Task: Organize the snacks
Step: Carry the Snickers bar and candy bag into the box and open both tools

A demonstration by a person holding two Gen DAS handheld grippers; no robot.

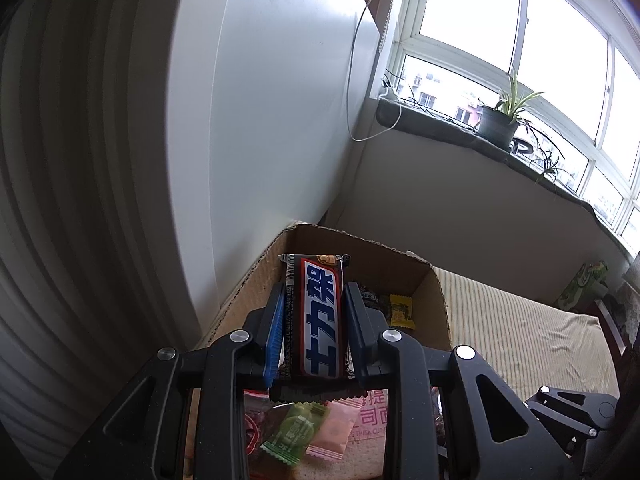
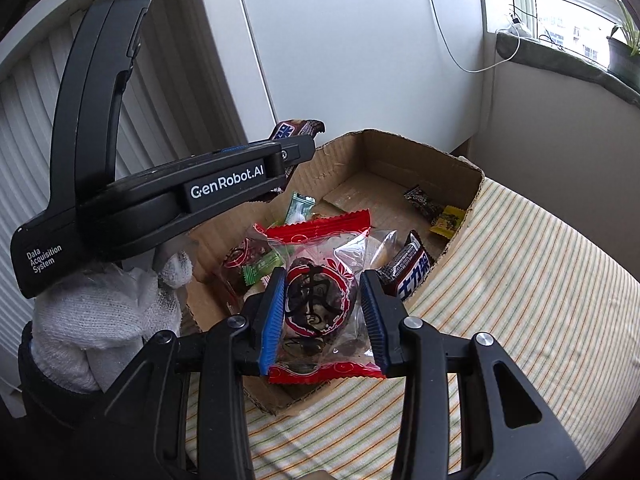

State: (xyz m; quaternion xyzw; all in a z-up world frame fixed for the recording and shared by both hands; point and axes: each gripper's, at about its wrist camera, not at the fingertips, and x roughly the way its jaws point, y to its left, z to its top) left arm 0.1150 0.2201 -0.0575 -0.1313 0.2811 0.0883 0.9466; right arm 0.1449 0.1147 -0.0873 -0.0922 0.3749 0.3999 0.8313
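The left tongs (image 1: 314, 320) are pinching a chocolate bar (image 1: 318, 312) lengthwise, hovering over the box (image 2: 400, 152) below. The right tongs (image 2: 324, 312) are clamping a red-edged pastry pack (image 2: 320, 276) just above the box's near end, probably for sorting. Beneath them, loose candies (image 2: 446, 220) are lying inside the box on the striped bed (image 2: 520, 300).

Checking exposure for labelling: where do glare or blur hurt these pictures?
Left wrist view: window blown out white, the wall on the left smeared; chocolate bar sharp. Right wrist view: evenly lit, clear snack packet shows mild glints, straight edges bowed by fisheye.
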